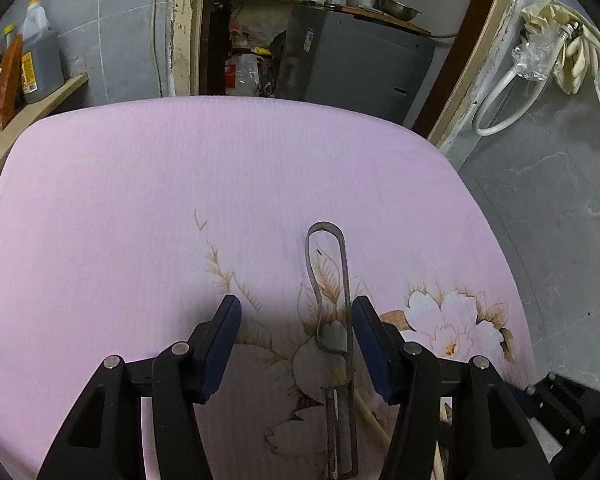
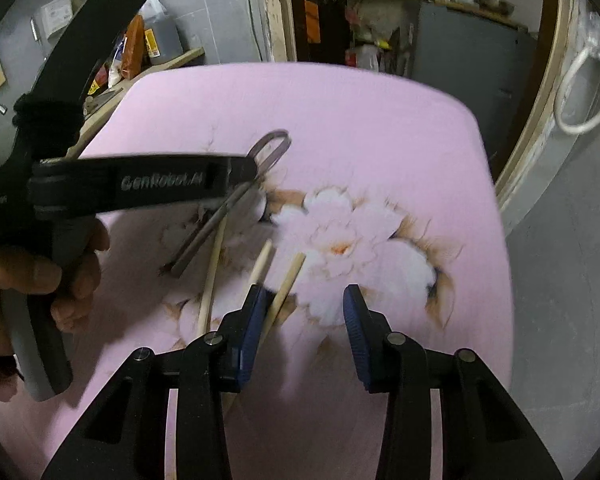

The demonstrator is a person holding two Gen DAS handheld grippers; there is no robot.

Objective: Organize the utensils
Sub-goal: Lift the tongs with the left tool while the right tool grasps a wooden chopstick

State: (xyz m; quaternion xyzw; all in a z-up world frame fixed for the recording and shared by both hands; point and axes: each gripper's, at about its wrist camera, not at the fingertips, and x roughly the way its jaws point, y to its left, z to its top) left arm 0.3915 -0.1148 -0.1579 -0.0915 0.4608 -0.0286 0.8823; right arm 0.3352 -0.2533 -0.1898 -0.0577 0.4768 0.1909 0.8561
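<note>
A grey metal utensil with a looped wire handle (image 1: 332, 320) lies on the pink flowered cloth (image 1: 180, 200); it also shows in the right wrist view (image 2: 236, 196). My left gripper (image 1: 296, 320) is open, its jaws either side of the utensil's handle, just above the cloth. Several pale wooden chopsticks (image 2: 288, 280) lie on the cloth in front of my right gripper (image 2: 308, 304), which is open; one chopstick lies beside its left finger (image 2: 256, 312). The left gripper's body (image 2: 140, 184) crosses the right wrist view above the utensil.
The cloth (image 2: 380, 140) covers a small table. A wooden shelf (image 1: 32, 104) with a dark bottle (image 1: 40, 60) and packets stands at the left. A grey cabinet (image 1: 360, 64) stands behind, a grey wall with a white hose (image 1: 508, 96) to the right.
</note>
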